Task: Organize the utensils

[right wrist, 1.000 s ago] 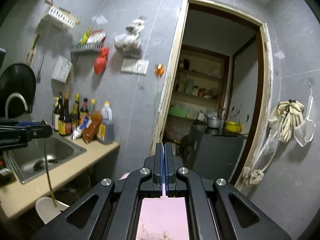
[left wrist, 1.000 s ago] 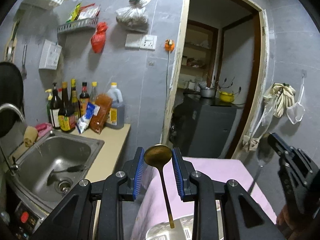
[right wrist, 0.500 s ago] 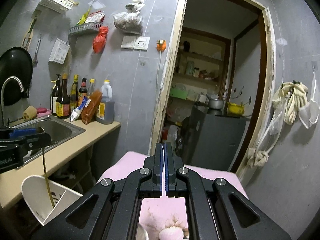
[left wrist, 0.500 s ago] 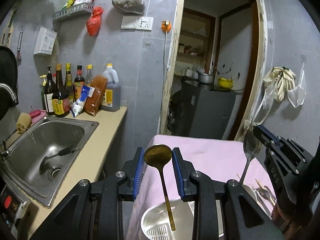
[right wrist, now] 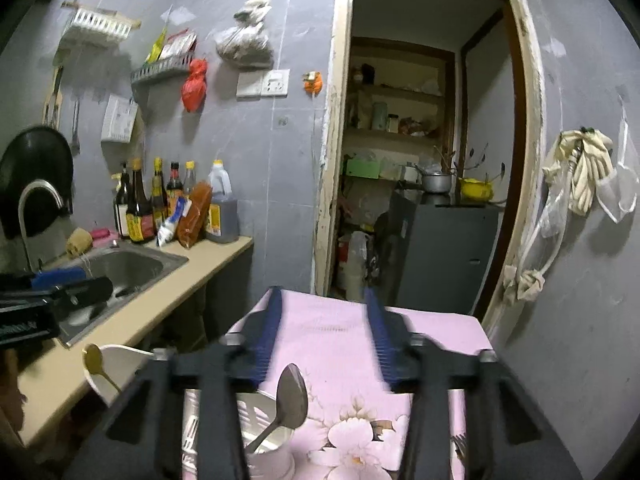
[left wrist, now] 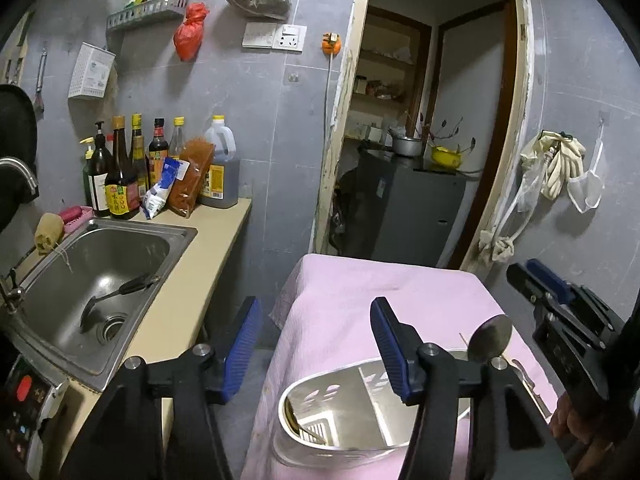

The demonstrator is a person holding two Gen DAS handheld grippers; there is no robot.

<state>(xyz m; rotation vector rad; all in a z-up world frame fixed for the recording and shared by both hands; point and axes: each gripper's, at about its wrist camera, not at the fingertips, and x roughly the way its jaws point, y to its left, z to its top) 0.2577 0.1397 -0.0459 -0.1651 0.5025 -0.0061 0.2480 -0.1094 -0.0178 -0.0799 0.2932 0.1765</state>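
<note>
Both sets of jaws have just been opened, and nothing is held between either pair. The left gripper [left wrist: 316, 344] is seen with its blue pads spread fairly wide above the white holder [left wrist: 360, 408] on the pink cloth [left wrist: 384, 292]. The gold spoon [right wrist: 96, 362] is now seen leaning in that holder, bowl up, free of the pads. The right gripper [right wrist: 322, 340] is likewise parted, blurred, with the steel spoon [right wrist: 290, 400] standing loose below the pads, its handle down in a second white holder [right wrist: 264, 436] on the flowered part of the cloth. In the left view the steel spoon's bowl [left wrist: 490, 338] is glimpsed beside the right gripper [left wrist: 560, 320]. Off to the left, a dark ladle [left wrist: 116, 296] is left lying in the sink [left wrist: 176, 240], and bottles [left wrist: 120, 176] are lined up along the wall behind it.
</note>
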